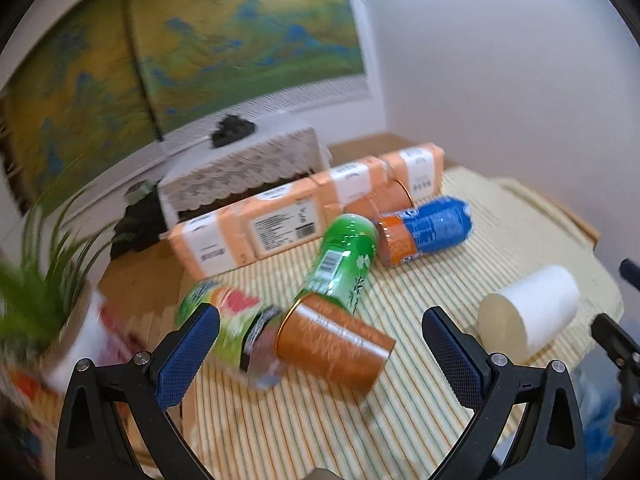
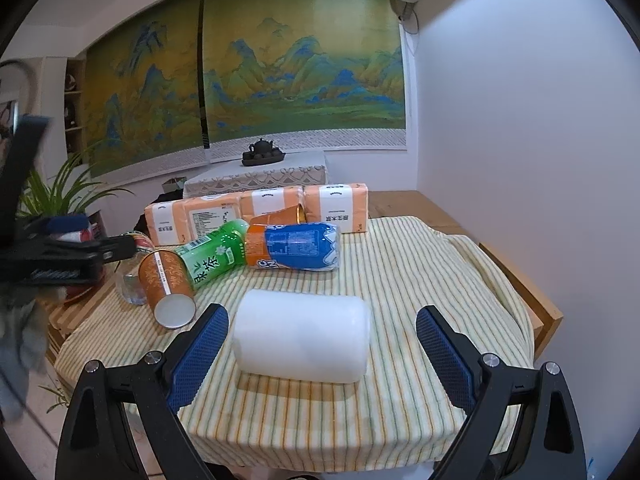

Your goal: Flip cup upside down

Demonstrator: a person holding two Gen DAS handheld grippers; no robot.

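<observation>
- Right gripper (image 2: 320, 356): jaws spread wide, holding nothing. It sits at the near edge of the bench (image 2: 516, 280), with the white cup (image 2: 302, 338) between its fingers but not touched by them.
- White cup: lies on its side on the striped cloth (image 2: 400, 264), long axis running left to right, close to the near edge. Which end is the mouth cannot be told from the right view.
- Recommended grasp: close on the curved wall near mid-length, gently, as a thin cup would likely dent. Lift clear of the cloth, rotate until the mouth faces down, then set it flat.
- Left gripper (image 1: 320, 356): also wide open and empty, over an orange cup (image 1: 336, 350) lying on its side.
- Farther back: green bottle (image 2: 216, 254), blue-and-orange bottle (image 2: 294, 246), then tissue packs (image 2: 256, 208) along the far edge. Keep the rotation clear of these.
</observation>
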